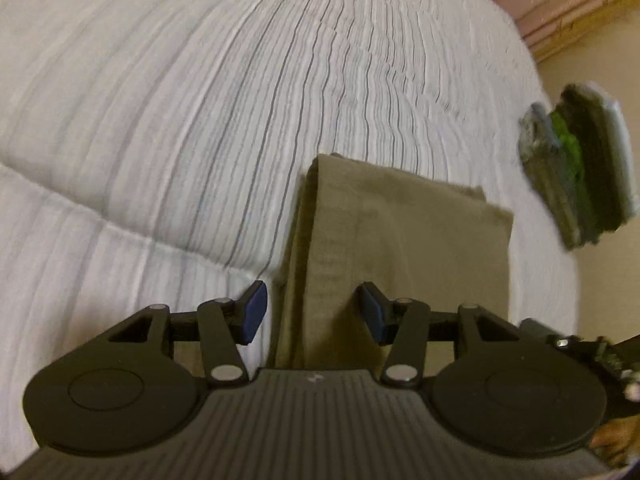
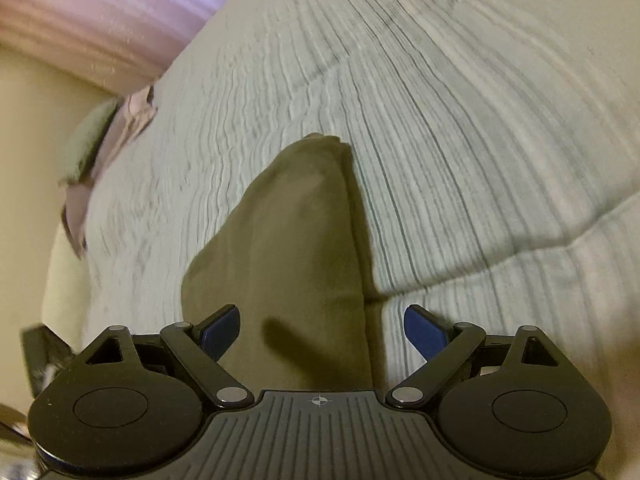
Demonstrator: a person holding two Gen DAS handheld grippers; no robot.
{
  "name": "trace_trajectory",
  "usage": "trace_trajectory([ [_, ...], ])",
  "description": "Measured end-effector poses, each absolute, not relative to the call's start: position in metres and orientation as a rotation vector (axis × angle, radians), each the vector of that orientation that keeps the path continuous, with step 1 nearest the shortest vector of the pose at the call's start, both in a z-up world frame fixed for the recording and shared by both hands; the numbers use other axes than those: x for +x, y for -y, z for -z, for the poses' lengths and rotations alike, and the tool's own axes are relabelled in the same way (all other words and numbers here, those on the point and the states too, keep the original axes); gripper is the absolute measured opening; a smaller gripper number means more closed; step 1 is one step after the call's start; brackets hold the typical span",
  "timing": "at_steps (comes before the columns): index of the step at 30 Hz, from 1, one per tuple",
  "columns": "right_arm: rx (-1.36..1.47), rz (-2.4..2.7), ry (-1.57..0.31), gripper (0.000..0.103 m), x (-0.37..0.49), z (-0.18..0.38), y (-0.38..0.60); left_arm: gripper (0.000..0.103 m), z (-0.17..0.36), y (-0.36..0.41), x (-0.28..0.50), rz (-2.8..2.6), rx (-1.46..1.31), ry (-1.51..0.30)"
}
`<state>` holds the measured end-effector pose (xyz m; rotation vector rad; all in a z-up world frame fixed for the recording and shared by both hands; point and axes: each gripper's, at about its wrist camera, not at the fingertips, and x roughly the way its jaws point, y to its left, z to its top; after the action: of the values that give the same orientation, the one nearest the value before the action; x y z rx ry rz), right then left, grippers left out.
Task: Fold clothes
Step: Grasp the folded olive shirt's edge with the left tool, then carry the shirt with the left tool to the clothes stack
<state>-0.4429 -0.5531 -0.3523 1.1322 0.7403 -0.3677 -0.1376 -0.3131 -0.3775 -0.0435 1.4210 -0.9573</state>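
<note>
I see both claws spread wide, left claw (image 1: 314,312) and right claw (image 2: 322,332), over the folded olive garment (image 1: 400,232) lying centre-frame on the bed (image 1: 160,120). A careless pinch could drag layers apart.

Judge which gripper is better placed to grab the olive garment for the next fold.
Probably left. The left gripper is open and straddles a folded edge of the olive garment. The right gripper is open too, over flat cloth.
</note>
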Motion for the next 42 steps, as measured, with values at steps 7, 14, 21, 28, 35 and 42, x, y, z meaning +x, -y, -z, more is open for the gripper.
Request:
trace_trajectory([
  [7, 1.304, 0.323, -0.686, 0.051, -0.437, 0.387, 0.561, 0.035, 0.411, 0.312, -0.125, 1.012, -0.253, -1.525],
  [14, 1.278, 0.359, -0.654, 0.033, -0.444, 0.324, 0.571, 0.021, 0.36, 0.33, -0.123, 1.083, -0.216, -1.517],
  [21, 1.252, 0.442, -0.479, 0.033, -0.485, 0.227, 0.602, 0.021, 0.254, 0.407, -0.138, 1.306, -0.189, -1.417],
  [28, 1.152, 0.587, -0.266, 0.033, -0.553, 0.129, 0.679, 0.021, 0.166, 0.553, -0.185, 1.554, -0.182, -1.293],
  [35, 1.091, 0.661, -0.124, 0.033, -0.588, 0.057, 0.817, 0.021, 0.098, 0.725, -0.235, 1.696, -0.198, -1.164],
  [42, 1.109, 0.665, -0.054, 0.033, -0.591, 0.05, 0.941, 0.022, 0.072, 0.863, -0.255, 1.741, -0.145, -1.068],
])
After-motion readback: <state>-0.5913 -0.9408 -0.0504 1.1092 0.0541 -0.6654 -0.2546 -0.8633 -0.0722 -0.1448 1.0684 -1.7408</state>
